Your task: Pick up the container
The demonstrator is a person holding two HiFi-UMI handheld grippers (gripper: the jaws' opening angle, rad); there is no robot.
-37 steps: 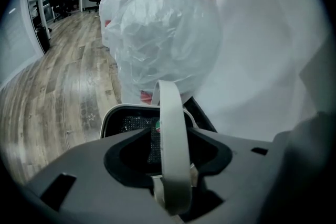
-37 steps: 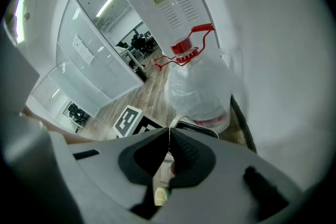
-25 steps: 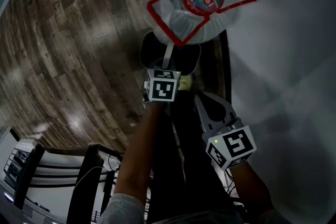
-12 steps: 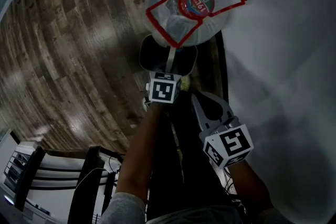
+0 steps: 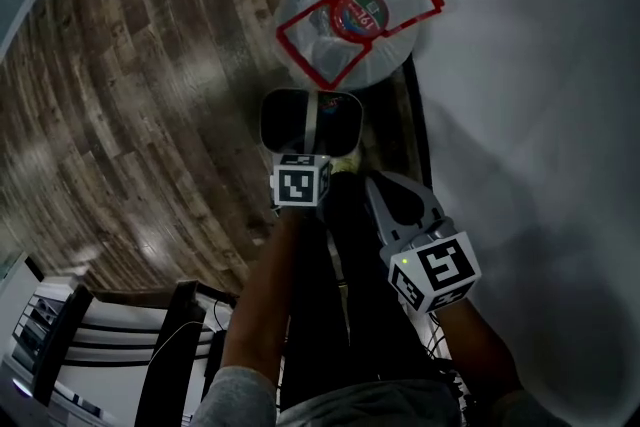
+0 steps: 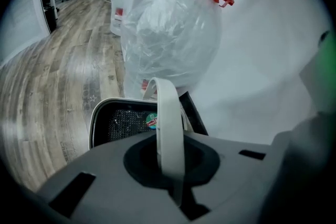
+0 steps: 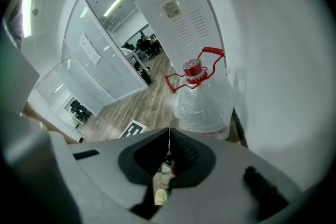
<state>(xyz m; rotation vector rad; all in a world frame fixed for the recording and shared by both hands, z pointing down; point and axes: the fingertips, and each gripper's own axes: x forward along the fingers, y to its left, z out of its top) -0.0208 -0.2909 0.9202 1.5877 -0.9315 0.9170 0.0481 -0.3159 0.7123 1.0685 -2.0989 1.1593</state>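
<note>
White plastic is what the grip rests on: the arched carrying handle (image 6: 169,128) of the container (image 5: 290,120) runs straight into the left tool (image 6: 170,165), whose jaws are clenched on the band near its top. The container is a black, white-rimmed tub with a mesh-like inside. It lies directly ahead of and below that tool, on the person's side of the plastic-wrapped water jug (image 5: 350,25) and close to it. Its longer side runs across the tool's line, while the handle spans the shorter way, in line with the tool. The weight should therefore hang centred under the grip.

The right tool (image 7: 168,152) is pressed closed with nothing held between its jaws. It sits nearer the person and toward the white wall (image 5: 540,115), apart from the container, so the left hand alone carries this.

I cannot tell whether the tub's base is clear of the wooden floor (image 5: 130,115). A straight upward pull looks right, keeping the rim off the jug's red carrier (image 5: 300,50).
</note>
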